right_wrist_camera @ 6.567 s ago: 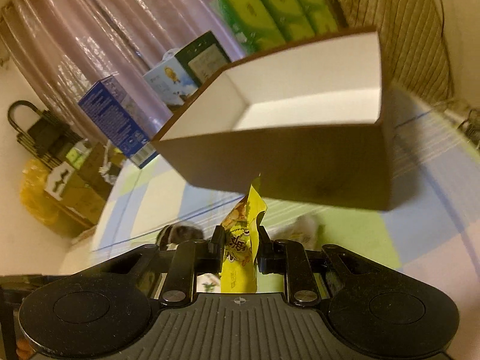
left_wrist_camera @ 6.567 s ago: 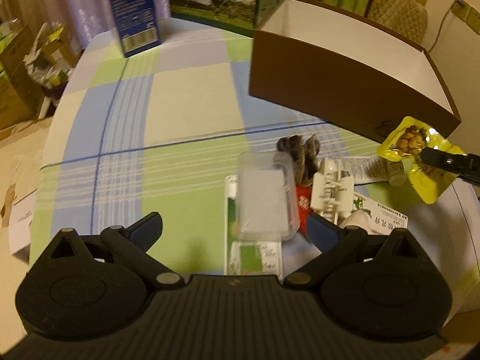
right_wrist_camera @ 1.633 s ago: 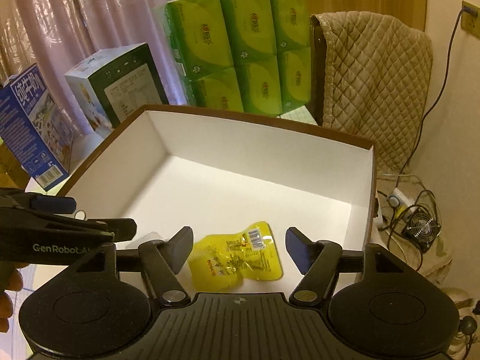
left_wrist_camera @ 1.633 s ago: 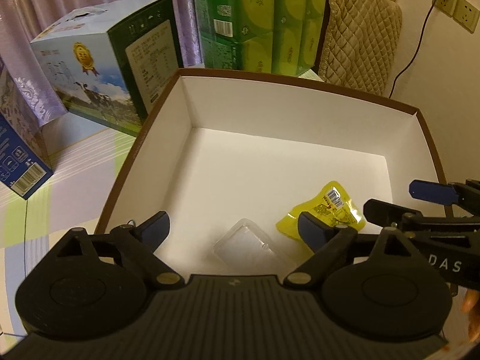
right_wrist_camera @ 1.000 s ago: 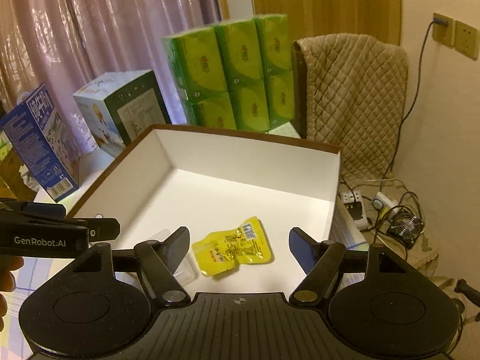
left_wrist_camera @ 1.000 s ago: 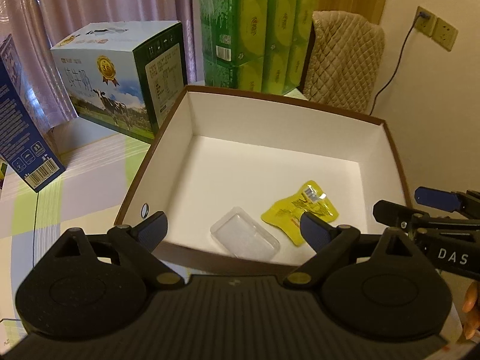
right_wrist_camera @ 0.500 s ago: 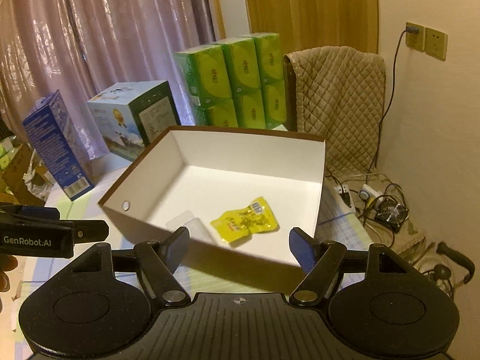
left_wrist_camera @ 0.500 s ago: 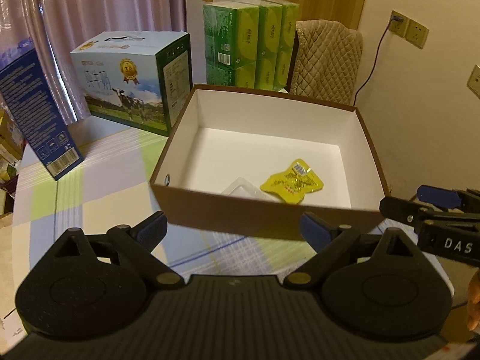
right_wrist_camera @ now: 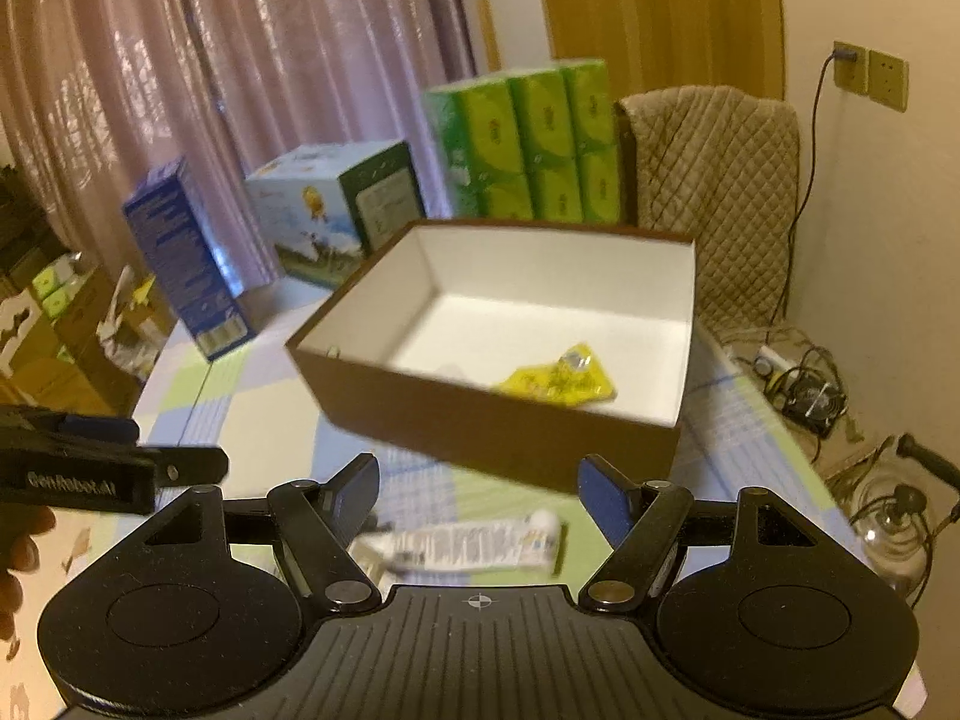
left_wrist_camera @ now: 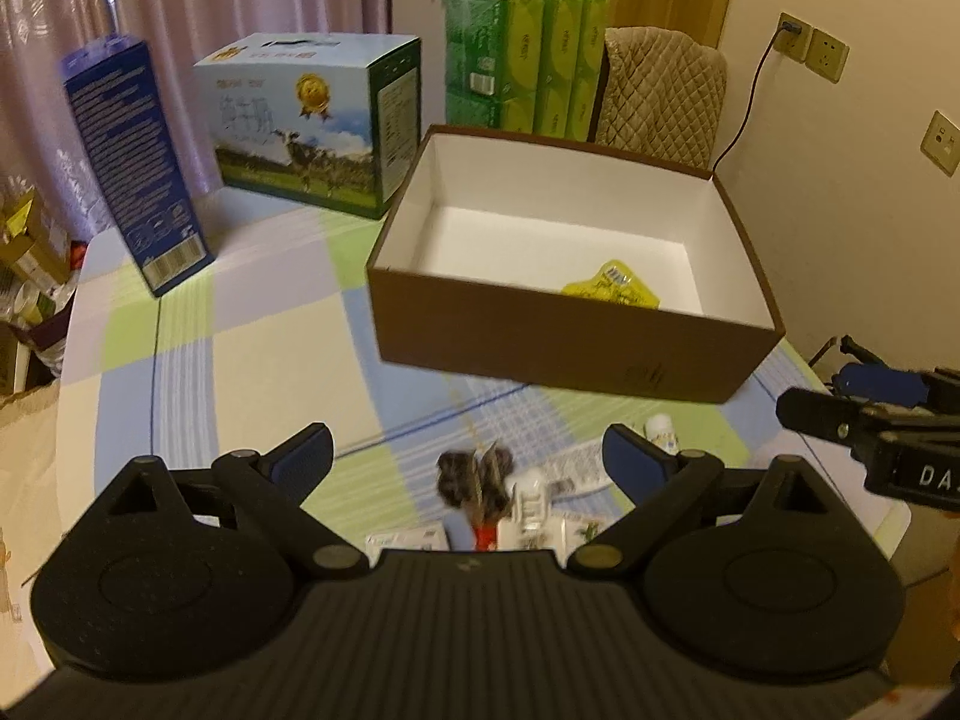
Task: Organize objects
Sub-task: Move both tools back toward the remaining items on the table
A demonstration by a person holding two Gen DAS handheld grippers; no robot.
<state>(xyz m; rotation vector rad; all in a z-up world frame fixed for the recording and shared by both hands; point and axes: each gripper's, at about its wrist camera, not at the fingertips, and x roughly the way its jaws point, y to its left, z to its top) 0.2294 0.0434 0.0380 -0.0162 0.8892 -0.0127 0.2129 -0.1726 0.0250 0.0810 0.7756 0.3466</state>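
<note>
- Landmark: the brown box (left_wrist_camera: 558, 348) stands open on the checked table (left_wrist_camera: 252, 348); its inside is white.
- Left hand-held gripper (left_wrist_camera: 468, 459): jaws spread wide, nothing between them, held above the table on the near side of the box.
- Right hand-held gripper (right_wrist_camera: 480, 489): jaws likewise wide apart and empty, also short of the box's near wall.
- Yellow snack pouch (right_wrist_camera: 555, 384): lies flat on the box floor, toward the near right corner. In the left wrist view the near wall cuts off its lower edge.
- White tube (right_wrist_camera: 474, 543): lies on the table just in front of the box, between the right gripper's fingers in view; motion blur makes its print unreadable.
- Small items (left_wrist_camera: 498, 492) in front of the box: a dark bundle and white pieces, partly hidden by the left gripper body; kinds cannot be told.
- Behind the box: green tissue packs (left_wrist_camera: 522, 69).
- To the box's left: milk carton (left_wrist_camera: 312, 123) and blue carton (left_wrist_camera: 135, 162).
</note>
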